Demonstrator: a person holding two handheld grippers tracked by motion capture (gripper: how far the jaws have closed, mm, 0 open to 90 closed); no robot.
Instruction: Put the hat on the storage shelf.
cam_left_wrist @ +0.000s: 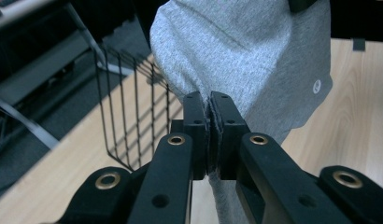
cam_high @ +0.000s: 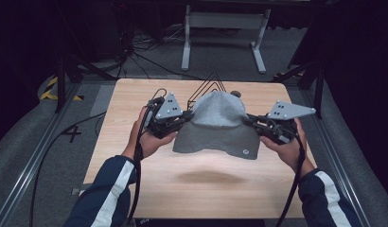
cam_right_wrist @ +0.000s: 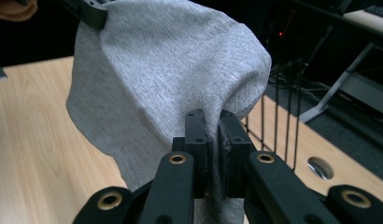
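Grey knit garment [cam_high: 216, 124], perhaps shorts or a small top, hangs in the air above a light wooden table [cam_high: 135, 179], held up between two hand-held grippers. From the high view, the left gripper [cam_high: 182, 117] pinches the cloth's left edge and the right gripper [cam_high: 251, 120] pinches its right edge, so the fabric bulges upward in the middle and its lower hem droops free, casting a soft shadow on the table below. A small round logo [cam_high: 245, 152] sits near the lower right corner. In the left gripper view, the black jaws are pressed together with a fold of grey cloth [cam_left_wrist: 241, 60] squeezed between them. In the right gripper view, the jaws likewise clamp a gathered fold of the fabric [cam_right_wrist: 166, 70]. Behind the garment stands a black wire rack [cam_high: 208, 87], near the table's far edge.

The cloth looks light, soft and limp, likely to sag and bunch wherever it is unsupported. It is not fragile, and the knit probably grips well. Holding it at opposite edges or corners, as now, seems the best way to keep it spread.
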